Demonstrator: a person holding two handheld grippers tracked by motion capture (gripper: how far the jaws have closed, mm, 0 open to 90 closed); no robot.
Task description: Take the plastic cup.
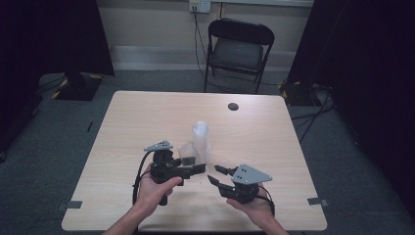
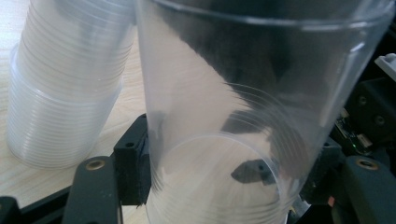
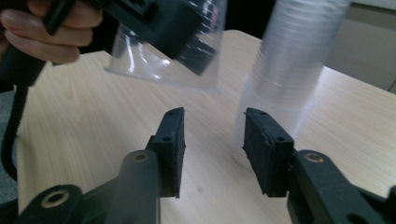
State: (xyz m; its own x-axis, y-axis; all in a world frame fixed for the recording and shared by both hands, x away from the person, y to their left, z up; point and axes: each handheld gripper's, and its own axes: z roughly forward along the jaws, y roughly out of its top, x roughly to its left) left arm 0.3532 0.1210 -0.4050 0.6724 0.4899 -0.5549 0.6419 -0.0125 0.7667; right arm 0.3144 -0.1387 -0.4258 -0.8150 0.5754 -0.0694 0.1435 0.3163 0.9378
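A single clear plastic cup [image 2: 224, 116] lies between the pads [image 2: 133, 163] of my left gripper [image 2: 224, 163], which is shut on its lower wall. In the high view that cup [image 1: 186, 152] is held near the table's middle, just left of a tall tilted stack of clear cups [image 1: 200, 139]. The stack [image 2: 65, 93] stands on the table beside the held cup. My right gripper [image 1: 215, 174] is to the right and nearer the front edge, pointing left. Its jaws [image 3: 215, 149] are open with nothing between them, the stack [image 3: 285, 70] beyond and the held cup [image 3: 154, 60] at upper left.
The wooden table [image 1: 147, 117] has a round cable hole [image 1: 233, 106] near its far edge and grey tape marks [image 1: 317, 201] at the front corners. A black folding chair [image 1: 238, 49] stands behind the table. Cables run over the floor at the right.
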